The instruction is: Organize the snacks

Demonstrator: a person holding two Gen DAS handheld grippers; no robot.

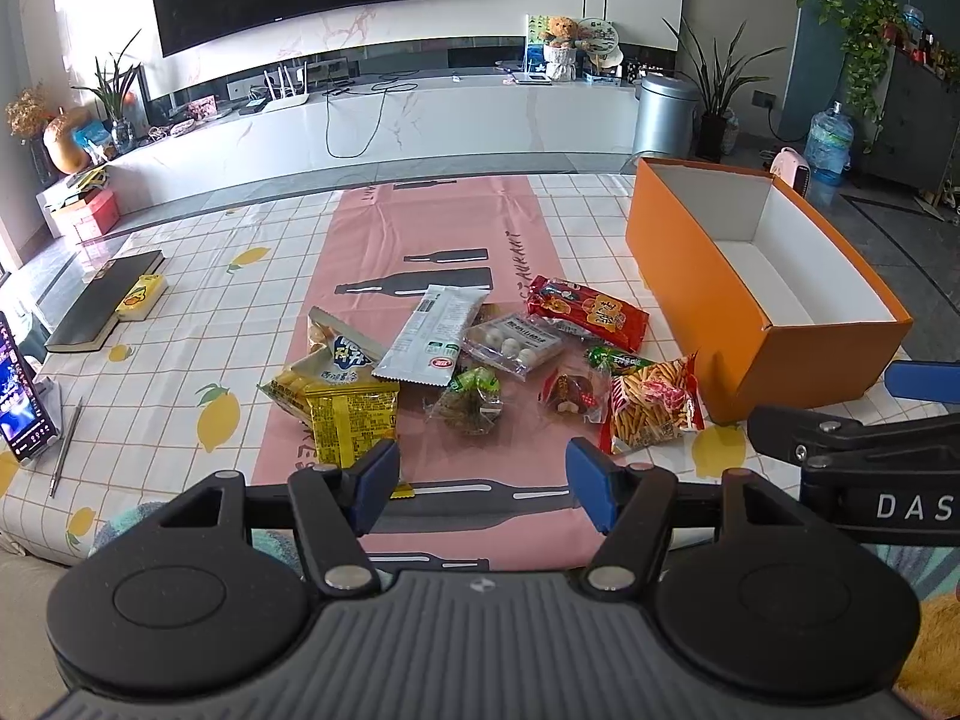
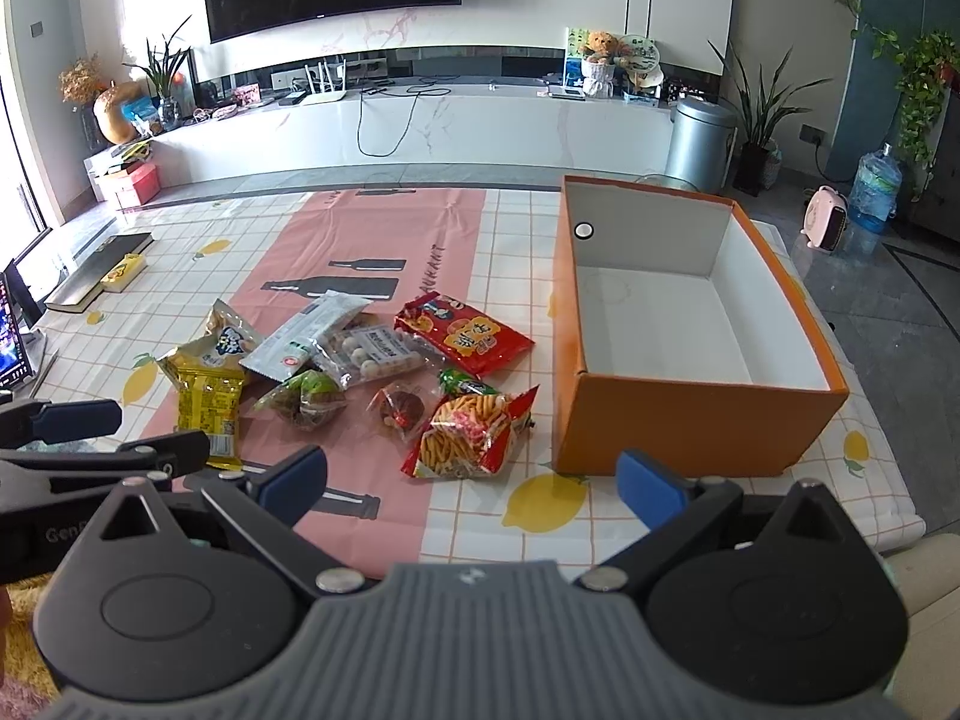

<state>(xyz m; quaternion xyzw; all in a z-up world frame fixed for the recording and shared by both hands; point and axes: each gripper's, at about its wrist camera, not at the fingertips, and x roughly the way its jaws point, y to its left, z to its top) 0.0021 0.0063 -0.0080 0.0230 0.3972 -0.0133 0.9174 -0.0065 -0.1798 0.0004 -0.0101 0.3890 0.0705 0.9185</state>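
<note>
Several snack packets lie in a heap mid-table: a yellow packet (image 1: 351, 420) (image 2: 209, 414), a white sachet (image 1: 429, 333) (image 2: 306, 333), a red packet (image 1: 591, 312) (image 2: 465, 333), and a bag of fried sticks (image 1: 654, 405) (image 2: 471, 432). An open orange box (image 1: 708, 282) (image 2: 690, 426) with a white inside stands to their right; nothing shows inside it. My left gripper (image 1: 483, 483) is open and empty, near the front edge below the heap. My right gripper (image 2: 474, 483) is open and empty, in front of the box's near left corner.
A black book (image 1: 105, 300) with a small yellow box (image 1: 141, 297) lies at the table's left. A phone on a stand (image 1: 21, 390) and a pen (image 1: 66, 447) sit at the left edge. Beyond the table are a TV unit and a metal bin (image 2: 699, 141).
</note>
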